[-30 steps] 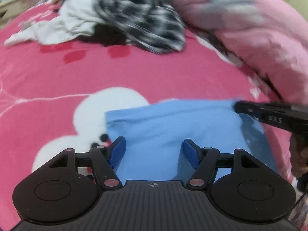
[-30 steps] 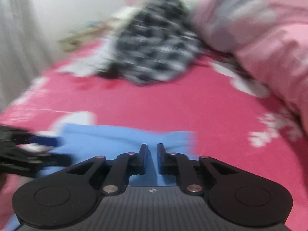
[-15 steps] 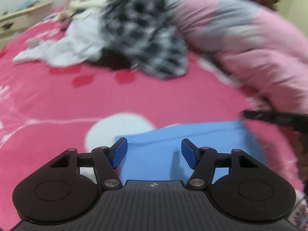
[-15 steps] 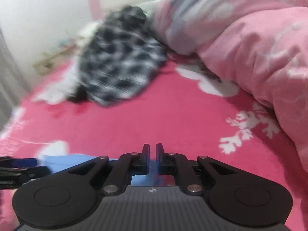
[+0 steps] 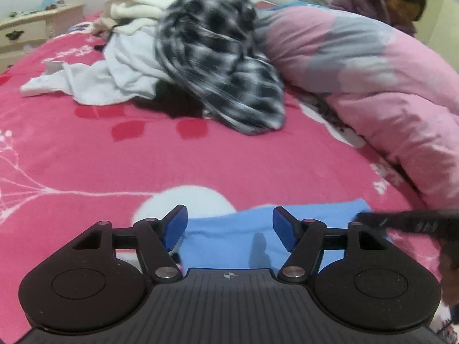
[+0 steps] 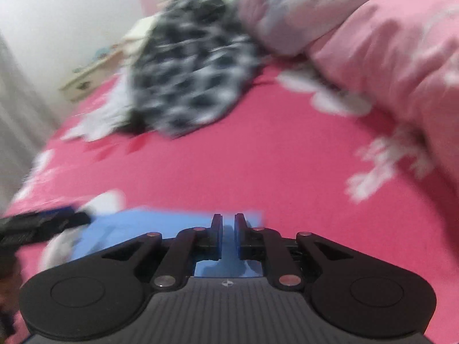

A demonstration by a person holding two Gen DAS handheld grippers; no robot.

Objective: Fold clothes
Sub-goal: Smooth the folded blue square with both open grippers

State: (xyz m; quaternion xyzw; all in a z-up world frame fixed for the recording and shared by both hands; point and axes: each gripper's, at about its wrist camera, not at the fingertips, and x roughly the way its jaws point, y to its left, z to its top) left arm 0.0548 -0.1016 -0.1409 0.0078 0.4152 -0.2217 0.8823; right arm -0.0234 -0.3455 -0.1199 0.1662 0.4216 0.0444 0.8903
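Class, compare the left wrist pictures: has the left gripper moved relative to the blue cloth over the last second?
Yes. The left gripper has drawn back toward the person: less of the blue cloth shows beyond its fingers, and the plaid garment pile sits lower in view.

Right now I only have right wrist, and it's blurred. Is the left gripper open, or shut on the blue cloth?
Observer: Open. The left gripper has its pads wide apart with nothing between them. The blue cloth lies flat underneath.
Operator: What's in the pile besides the plaid shirt?
Observer: A cream fleecy garment lies at the back, behind the plaid shirt.
Operator: Anyone nearby?
Observer: Yes, a person in a purple jacket is behind the pink duvet.
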